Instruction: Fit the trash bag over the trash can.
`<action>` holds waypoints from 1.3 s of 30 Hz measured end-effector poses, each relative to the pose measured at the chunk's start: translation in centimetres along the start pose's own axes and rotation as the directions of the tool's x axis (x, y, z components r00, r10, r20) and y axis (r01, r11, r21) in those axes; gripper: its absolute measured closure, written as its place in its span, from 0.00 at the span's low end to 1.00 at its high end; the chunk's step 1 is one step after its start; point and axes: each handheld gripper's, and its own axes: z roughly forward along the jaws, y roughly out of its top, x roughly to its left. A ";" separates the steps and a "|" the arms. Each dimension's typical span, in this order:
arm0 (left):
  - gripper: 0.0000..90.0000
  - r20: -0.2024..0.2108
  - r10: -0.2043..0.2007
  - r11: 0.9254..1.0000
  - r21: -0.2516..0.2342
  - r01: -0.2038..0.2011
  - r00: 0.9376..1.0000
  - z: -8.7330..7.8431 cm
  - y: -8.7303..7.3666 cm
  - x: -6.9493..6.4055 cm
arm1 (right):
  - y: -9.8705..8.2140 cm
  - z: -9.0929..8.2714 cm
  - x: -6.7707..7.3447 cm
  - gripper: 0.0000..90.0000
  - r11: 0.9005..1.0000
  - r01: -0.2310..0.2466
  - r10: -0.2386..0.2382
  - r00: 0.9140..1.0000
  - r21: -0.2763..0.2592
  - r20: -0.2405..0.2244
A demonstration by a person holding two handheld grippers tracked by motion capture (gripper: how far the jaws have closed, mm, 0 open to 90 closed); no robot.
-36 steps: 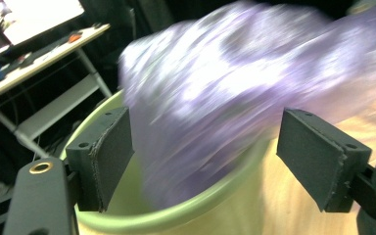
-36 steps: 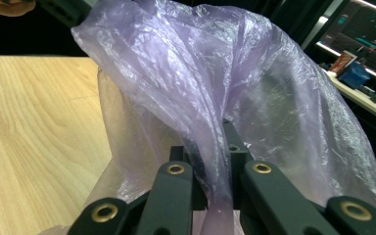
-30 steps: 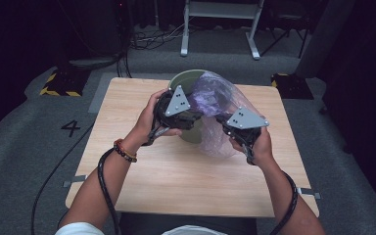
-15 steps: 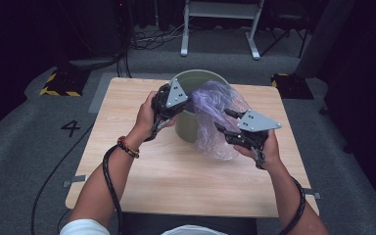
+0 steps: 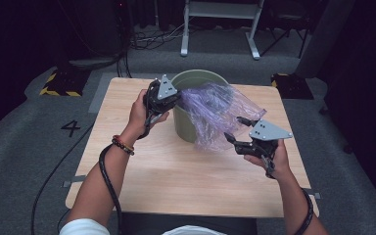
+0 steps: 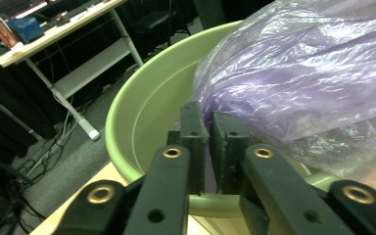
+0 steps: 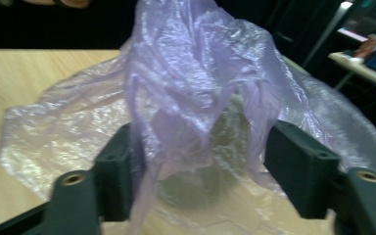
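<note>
A pale wood-grain tabletop (image 5: 176,176) stands on grey carpeted floor (image 5: 24,147). A green bucket (image 5: 188,125) sits on its far middle part. A crumpled, clear purple plastic bag (image 5: 215,115) drapes over the bucket's right side, its lower edge seemingly resting on the wood.

Bin (image 5: 192,128) stood on the table (image 5: 176,181), toward its far edge, about midway across. Bag (image 5: 220,112) lay draped over the bin's right rim, spilling down its right side onto the tabletop. Left gripper (image 5: 162,100) sat at the bin's left rim, touching the bag's edge there. Right gripper (image 5: 240,132) was right of the bin and nearer the person, at the bag's lower right end, with bag film between its jaws. Behind the table stood a desk frame (image 5: 220,24) on the floor.
</note>
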 end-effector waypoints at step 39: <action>0.36 0.052 0.006 0.995 -0.104 0.000 0.999 -3.9 -2.9 -10.2 | 5.5 4.4 0.3 0.97 0.999 -0.003 0.004 1.000 -0.045 0.019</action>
